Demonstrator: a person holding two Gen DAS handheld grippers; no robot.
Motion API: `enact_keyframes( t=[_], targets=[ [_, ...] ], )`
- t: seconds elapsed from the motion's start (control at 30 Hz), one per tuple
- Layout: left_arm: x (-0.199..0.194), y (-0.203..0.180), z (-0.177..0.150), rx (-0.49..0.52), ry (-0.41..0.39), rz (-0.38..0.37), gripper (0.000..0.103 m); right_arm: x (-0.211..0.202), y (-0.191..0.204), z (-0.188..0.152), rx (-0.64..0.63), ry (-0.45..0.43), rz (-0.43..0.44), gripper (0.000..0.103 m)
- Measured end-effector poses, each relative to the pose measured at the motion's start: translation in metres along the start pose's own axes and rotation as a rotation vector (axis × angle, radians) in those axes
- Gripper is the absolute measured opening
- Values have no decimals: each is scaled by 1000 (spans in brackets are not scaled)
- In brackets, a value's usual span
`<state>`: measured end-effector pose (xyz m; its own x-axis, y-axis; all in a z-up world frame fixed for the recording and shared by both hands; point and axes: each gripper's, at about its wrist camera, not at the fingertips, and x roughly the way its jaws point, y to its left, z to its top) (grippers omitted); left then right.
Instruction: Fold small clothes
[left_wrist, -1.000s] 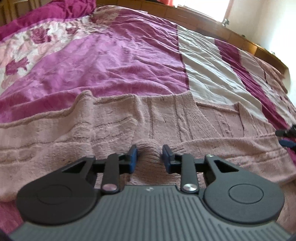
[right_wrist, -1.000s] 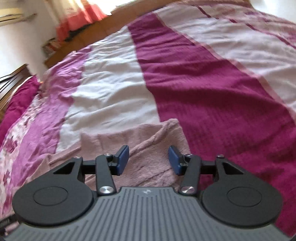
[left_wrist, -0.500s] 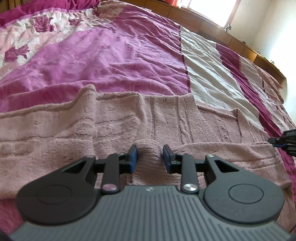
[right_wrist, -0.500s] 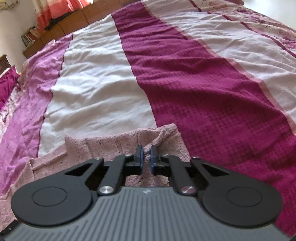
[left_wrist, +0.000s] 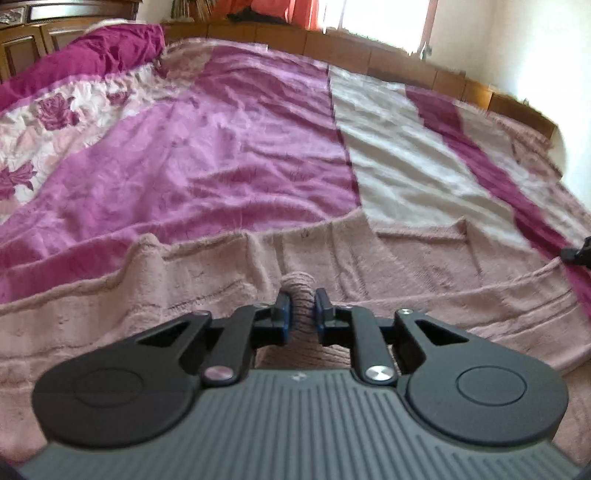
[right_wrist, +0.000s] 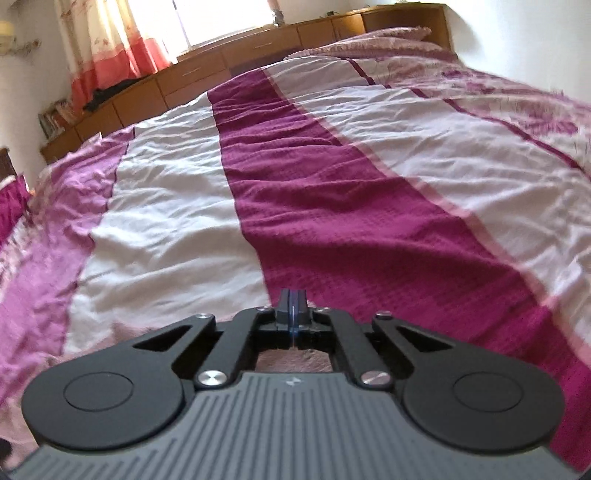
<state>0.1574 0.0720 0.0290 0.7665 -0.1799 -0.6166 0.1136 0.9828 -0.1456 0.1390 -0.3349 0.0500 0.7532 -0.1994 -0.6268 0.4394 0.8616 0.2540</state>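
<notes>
A dusty pink knitted sweater (left_wrist: 388, 258) lies spread across the bed. My left gripper (left_wrist: 302, 310) is shut on a bunched fold of its near edge, and pink knit bulges up between the blue pads. My right gripper (right_wrist: 291, 314) has its jaws pressed together. Pink knit (right_wrist: 295, 360) shows just beneath and behind them, but the pinch itself is hidden, so I cannot see cloth between the pads. The right gripper's tip shows at the right edge of the left wrist view (left_wrist: 578, 253), at the sweater's far right corner.
The bed cover (right_wrist: 332, 206) has magenta, white and lilac stripes. A dark magenta pillow (left_wrist: 92, 59) lies at the far left. Wooden cabinets (right_wrist: 258, 40) run along the far side under a window with orange curtains (right_wrist: 110, 48).
My left gripper has closed on the sweater's edge. My right gripper closed fully from wide open. Both views have tilted up, showing more of the room.
</notes>
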Motion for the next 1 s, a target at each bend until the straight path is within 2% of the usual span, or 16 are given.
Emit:
enact_keyframes(
  t=[0.1,0.13,0.2,0.37,0.47,0.5,0.63,0.73,0.9,1.0],
  targets=[
    [1,7,1,-15,26,41,36,-3,-7,-3,24,13,59,0],
    [-2,10,1,-20,25,46,44,-6,-7,-4,21,15,76,0],
    [-9,15,-1,-18,25,57,51,-15,-3,-8,-21,16,111,0],
    [-15,11,-10,78,68,67,53,-30,14,-25,-168,31,172,6],
    [-3,2,-17,157,105,199,55,-24,21,-40,-240,50,138,8],
    [-2,0,-19,166,98,217,55,-18,21,-45,-254,63,111,8],
    [-8,4,-15,127,95,209,54,-7,10,-56,-264,34,102,9],
    [-16,5,-11,105,66,168,54,-12,7,-51,-220,46,111,11],
    [-15,0,-11,67,90,133,54,-39,10,-48,-194,47,144,47],
    [-12,-2,-17,87,110,168,54,-58,12,-55,-200,73,149,50]
  ],
)
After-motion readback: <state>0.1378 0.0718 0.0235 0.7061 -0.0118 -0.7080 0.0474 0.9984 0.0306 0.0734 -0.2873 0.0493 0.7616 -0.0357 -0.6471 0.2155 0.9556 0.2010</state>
